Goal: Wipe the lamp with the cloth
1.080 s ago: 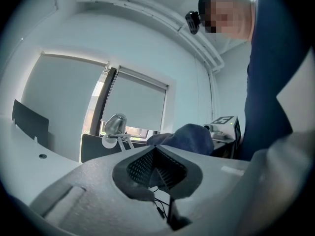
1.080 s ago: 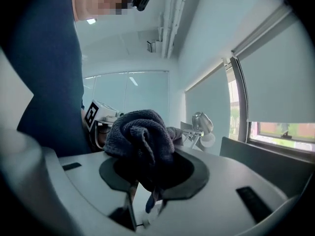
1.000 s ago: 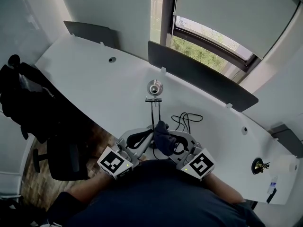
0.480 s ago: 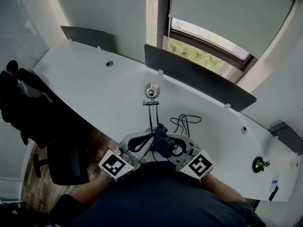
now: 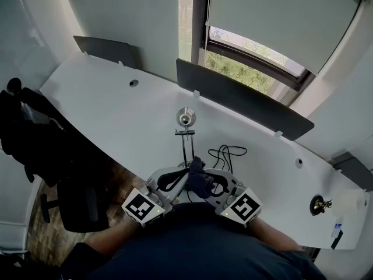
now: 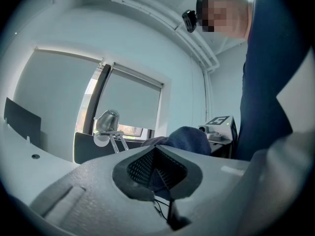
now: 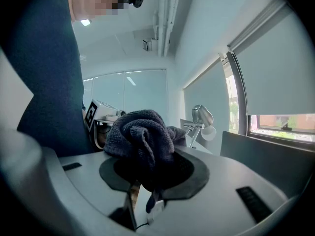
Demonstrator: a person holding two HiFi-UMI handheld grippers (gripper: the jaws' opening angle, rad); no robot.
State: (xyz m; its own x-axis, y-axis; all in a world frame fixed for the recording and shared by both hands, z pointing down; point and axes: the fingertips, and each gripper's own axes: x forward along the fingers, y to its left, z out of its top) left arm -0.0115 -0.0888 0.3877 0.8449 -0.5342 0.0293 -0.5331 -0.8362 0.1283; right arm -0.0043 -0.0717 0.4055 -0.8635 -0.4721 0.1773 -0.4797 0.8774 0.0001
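Note:
A silver desk lamp (image 5: 186, 118) stands on the white desk (image 5: 116, 109), its thin arm running down toward me. Both grippers sit together at the desk's near edge, just short of the lamp's base. My right gripper (image 5: 205, 182) is shut on a bunched dark blue cloth (image 5: 198, 174), which bulges over the jaws (image 7: 140, 134). My left gripper (image 5: 182, 179) is shut with nothing between its pads, right beside the cloth (image 6: 187, 139). In the left gripper view the lamp (image 6: 108, 122) stands ahead, and in the right gripper view the lamp (image 7: 202, 117) is ahead to the right.
A coiled black cable (image 5: 228, 153) lies right of the lamp. Dark divider panels (image 5: 245, 101) (image 5: 108, 48) line the desk's far edge below the window (image 5: 250, 63). A small brass object (image 5: 319, 203) sits far right. A dark jacket (image 5: 29, 133) and an office chair (image 5: 76, 197) are at the left.
Both grippers have stayed together near my body, drifting slightly back from the lamp. The cloth remains in the right gripper.

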